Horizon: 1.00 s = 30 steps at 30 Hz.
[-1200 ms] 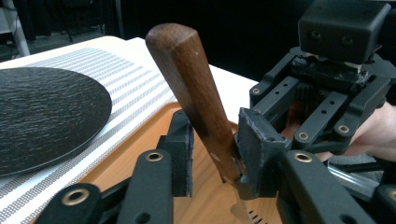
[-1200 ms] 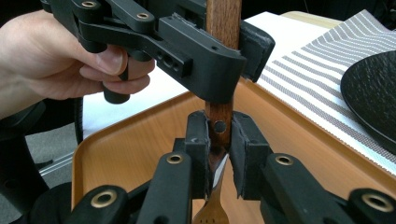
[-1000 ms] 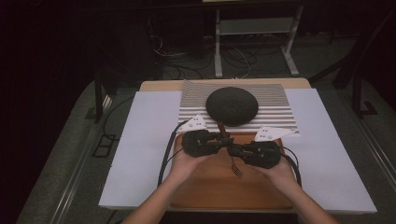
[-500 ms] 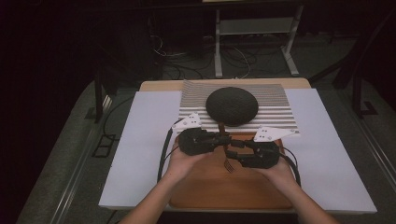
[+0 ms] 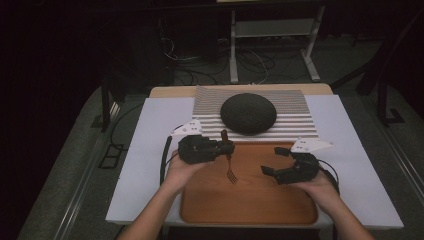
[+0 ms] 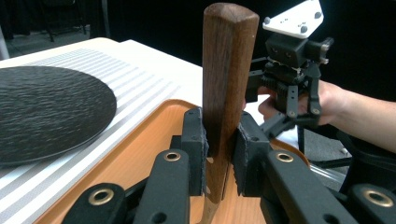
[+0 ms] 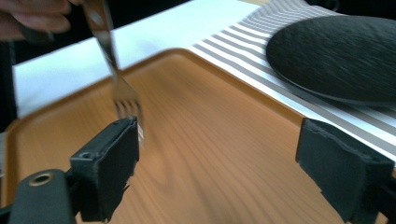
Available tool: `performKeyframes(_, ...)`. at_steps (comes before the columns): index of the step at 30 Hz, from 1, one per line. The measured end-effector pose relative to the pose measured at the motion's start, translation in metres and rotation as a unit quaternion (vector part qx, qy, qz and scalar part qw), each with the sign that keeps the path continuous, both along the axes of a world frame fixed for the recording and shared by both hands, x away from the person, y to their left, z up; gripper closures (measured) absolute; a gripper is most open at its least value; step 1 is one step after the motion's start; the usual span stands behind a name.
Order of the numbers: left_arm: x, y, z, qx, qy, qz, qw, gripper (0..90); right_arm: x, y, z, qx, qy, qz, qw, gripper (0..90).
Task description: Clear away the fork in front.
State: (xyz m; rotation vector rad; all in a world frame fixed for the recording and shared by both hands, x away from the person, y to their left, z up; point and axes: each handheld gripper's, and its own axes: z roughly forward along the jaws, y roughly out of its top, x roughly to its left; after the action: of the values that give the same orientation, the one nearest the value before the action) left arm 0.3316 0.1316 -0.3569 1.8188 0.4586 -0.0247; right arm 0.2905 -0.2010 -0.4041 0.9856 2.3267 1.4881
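Fork (image 5: 228, 161) is the thing in hand here: it hangs upright in the left gripper (image 6: 219, 144), wooden handle up, tines down over the wooden tray (image 5: 250, 205), apparently clear of its surface.

Beneath both grippers the tray lies on a white sheet, and beyond it sits the striped mat (image 5: 300, 117) with the dark round plate (image 5: 248, 113) well ahead of the left gripper.

To the left gripper's right, the right gripper (image 5: 280, 162) hovers over the tray with jaws spread wide and nothing between them; its own view has the fork's tines just beyond its left jaw.

The left jaws are clenched on the lower part of the handle, so most of the handle stands above the pads. I judge that grip top-heavy: a quick turn toward the plate could let the fork pivot or slide down and strike the tray. The smooth, tapering handle adds to that risk.
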Motion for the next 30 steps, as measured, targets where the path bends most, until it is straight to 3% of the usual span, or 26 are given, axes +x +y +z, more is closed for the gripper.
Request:
performKeyframes(5,-0.001,0.021,0.003,0.003,0.002,-0.007,1.0,76.3,-0.01,-0.03,-0.009,-0.021,-0.007,-0.028,0.9994,8.9)
performKeyframes(15,-0.01,0.049,0.006,0.009,0.009,-0.01,0.9999,76.2,-0.027,-0.065,-0.025,-0.029,-0.003,-0.058,0.9979,3.5)
performKeyframes(23,-0.022,0.067,0.006,0.014,0.02,-0.016,0.9996,76.2,-0.031,-0.073,-0.029,-0.028,0.0,-0.069,0.9972,3.0)
performKeyframes(30,-0.029,0.071,0.002,0.022,0.03,-0.026,0.999,76.1,-0.03,-0.073,-0.029,-0.029,-0.004,-0.071,0.9971,3.0)
